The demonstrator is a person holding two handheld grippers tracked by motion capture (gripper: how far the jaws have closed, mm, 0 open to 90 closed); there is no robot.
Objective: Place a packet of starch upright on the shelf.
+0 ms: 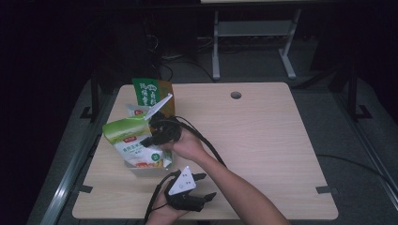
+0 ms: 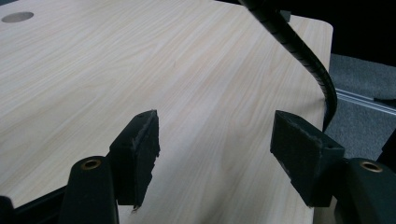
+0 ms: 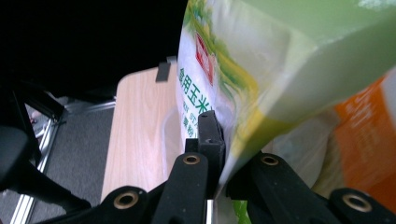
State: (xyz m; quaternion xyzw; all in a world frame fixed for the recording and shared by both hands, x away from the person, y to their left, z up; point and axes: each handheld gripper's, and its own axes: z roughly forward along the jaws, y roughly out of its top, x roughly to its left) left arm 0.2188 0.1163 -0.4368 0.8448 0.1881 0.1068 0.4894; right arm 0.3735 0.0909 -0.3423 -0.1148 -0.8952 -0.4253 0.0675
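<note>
A green and white food bag [image 1: 127, 136] hangs tilted over a white box [image 1: 151, 171] at the table's left side. My right gripper [image 1: 149, 136] is shut on the bag's edge. In the right gripper view the bag [image 3: 261, 70] is pinched between the black jaws of the right gripper [image 3: 221, 140], with red and green print on its face. My left gripper [image 1: 205, 186] rests near the table's front edge, pointing right, with its grey plate on top. In the left gripper view the left gripper [image 2: 217, 140] stands open over bare wood, with nothing between its jaws.
A dark green and orange packet [image 1: 151, 91] stands upright behind the box, with a small white packet [image 1: 136, 111] beside it. The light wooden table [image 1: 263, 140] has a round cable hole [image 1: 236, 95] near its far edge. A black cable [image 2: 299, 46] trails across the table's right side.
</note>
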